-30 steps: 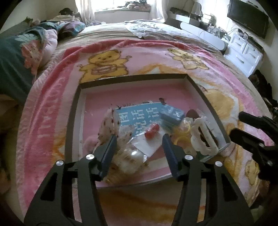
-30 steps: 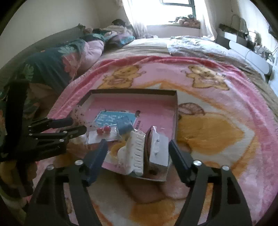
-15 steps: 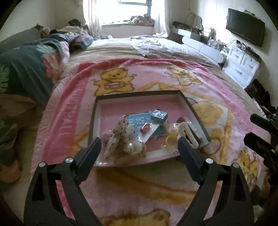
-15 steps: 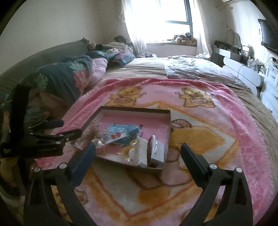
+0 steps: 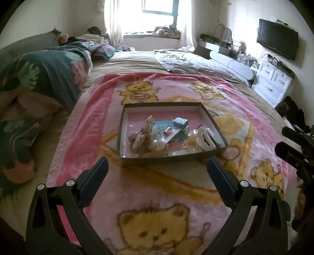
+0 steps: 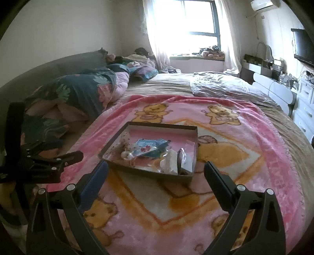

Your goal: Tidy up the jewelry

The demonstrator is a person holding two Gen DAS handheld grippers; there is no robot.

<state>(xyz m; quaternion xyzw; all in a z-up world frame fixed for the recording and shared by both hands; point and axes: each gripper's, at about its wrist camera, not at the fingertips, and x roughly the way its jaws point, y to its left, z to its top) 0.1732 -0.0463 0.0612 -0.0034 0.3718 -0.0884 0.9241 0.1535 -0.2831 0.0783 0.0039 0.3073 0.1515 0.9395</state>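
While you hold both tools over the bed, this is what the two views show, from near to far.

Left gripper: your jaws are opening, already wide, and nothing is between them; they fill the bottom of the left view, above the blanket only.
Right gripper: your jaws stand wide apart and hold nothing; they fill the bottom of the right view. The same tool shows at the right edge of the left view.
Pink blanket: it lies under both tools, with yellow bear figures, and covers the lower half of each frame.
Tray: a shallow dark box with a pink floor, in the centre of both frames, resting on the blanket just beyond your fingertips.
Jewelry pile: it sits inside the tray, in the near half. You can see a white hair claw near the right wall, a small blue box behind it, a blue card in the middle and a dotted fabric piece at the left. The smaller items are too blurred to name.
Dark quilt: bunched at the left of the frame, beside the blanket.
Window: bright, at the top centre, far behind the bed.
Television: on the wall, upper right.
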